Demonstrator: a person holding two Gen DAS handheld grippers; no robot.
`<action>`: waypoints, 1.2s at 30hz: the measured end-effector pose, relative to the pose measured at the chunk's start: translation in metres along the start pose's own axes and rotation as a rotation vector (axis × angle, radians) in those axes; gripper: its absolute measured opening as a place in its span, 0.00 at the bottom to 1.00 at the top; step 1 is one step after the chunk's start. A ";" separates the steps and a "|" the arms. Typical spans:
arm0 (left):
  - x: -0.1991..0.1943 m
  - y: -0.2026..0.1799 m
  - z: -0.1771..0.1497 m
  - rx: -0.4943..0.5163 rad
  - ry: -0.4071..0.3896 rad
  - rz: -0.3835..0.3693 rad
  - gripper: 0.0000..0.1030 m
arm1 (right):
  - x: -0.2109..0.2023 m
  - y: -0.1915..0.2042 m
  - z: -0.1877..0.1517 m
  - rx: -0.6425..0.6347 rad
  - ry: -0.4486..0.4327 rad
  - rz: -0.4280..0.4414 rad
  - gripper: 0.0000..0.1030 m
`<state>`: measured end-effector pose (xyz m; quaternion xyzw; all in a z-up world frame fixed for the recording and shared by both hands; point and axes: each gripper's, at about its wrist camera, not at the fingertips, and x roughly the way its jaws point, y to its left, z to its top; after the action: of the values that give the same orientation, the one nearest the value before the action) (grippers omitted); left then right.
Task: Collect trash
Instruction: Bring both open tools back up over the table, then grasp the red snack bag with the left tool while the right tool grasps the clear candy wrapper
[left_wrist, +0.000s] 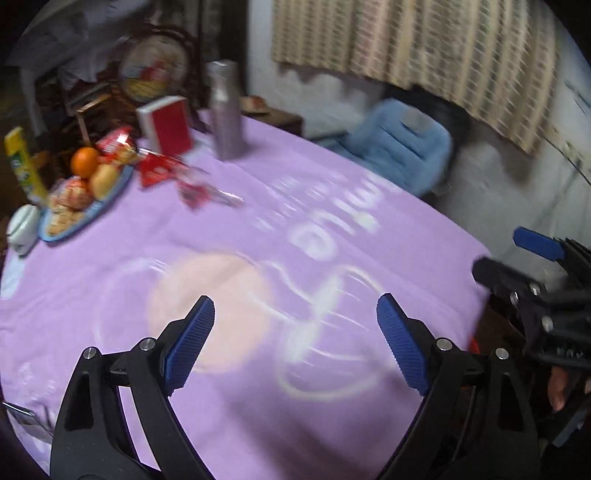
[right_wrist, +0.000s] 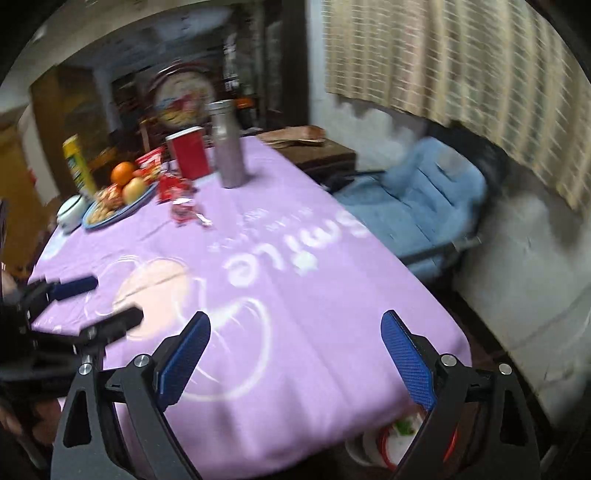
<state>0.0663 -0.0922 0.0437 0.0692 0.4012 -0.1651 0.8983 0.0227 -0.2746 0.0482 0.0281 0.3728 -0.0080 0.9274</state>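
Wrappers (left_wrist: 192, 184) upper left on cloth (left_wrist: 258, 406): likely light, crinkly, slippery. Pinch at crumpled edge. Left gripper (left_wrist: 295, 343), right gripper (right_wrist: 295, 362): spread wide, empty.

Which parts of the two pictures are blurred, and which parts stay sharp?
Left wrist view: the left gripper is sharp, while the red wrappers, the metal bottle and the curtain are smeared by motion. Right wrist view: the right gripper is sharp; the tablecloth print and the blue chair are streaked.
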 end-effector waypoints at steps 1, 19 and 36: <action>-0.001 0.011 0.005 -0.024 -0.010 0.011 0.85 | 0.003 0.009 0.007 -0.021 0.000 0.005 0.89; 0.076 0.205 0.104 -0.374 0.103 0.104 0.87 | 0.114 0.124 0.119 -0.108 0.051 0.198 0.89; 0.219 0.275 0.186 -0.573 0.194 0.112 0.87 | 0.211 0.168 0.142 -0.243 0.053 0.271 0.89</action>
<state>0.4300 0.0646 0.0027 -0.1497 0.5109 0.0119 0.8464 0.2797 -0.1139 0.0125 -0.0340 0.3881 0.1631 0.9064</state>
